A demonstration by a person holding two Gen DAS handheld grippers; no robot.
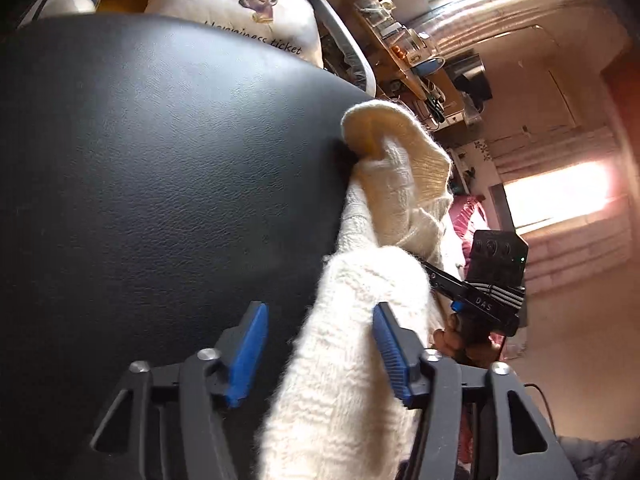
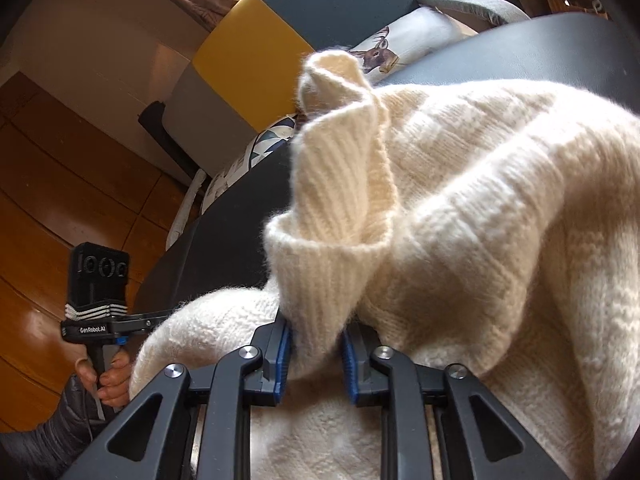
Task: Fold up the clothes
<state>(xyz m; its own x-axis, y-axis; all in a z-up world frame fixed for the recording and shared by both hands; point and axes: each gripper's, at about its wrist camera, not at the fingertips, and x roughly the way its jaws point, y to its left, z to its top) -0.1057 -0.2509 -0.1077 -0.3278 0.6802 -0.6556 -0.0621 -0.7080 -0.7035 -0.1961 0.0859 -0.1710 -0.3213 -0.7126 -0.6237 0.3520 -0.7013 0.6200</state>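
Note:
A fluffy cream knit sweater (image 2: 480, 208) lies bunched on a black leather surface (image 1: 160, 160). My right gripper (image 2: 316, 360) is shut on a ribbed cuff of the sweater, which stands up in a fold in front of it. My left gripper (image 1: 318, 352) is open. A sleeve-like length of the sweater (image 1: 344, 360) runs between its blue pads (image 1: 248, 352), brushing the right one without being pinched. The ribbed cuff (image 1: 400, 152) rises at the leather's edge. In each view a hand (image 2: 112, 376) holds the other gripper's black handle.
A white cushion with a deer print (image 1: 248, 8) and a patterned cushion (image 2: 256, 148) lie past the leather surface, against a yellow, blue and grey sofa back (image 2: 256, 48). Wooden floor (image 2: 60, 180) is on the left. A cluttered wooden shelf (image 1: 400, 40) stands far off.

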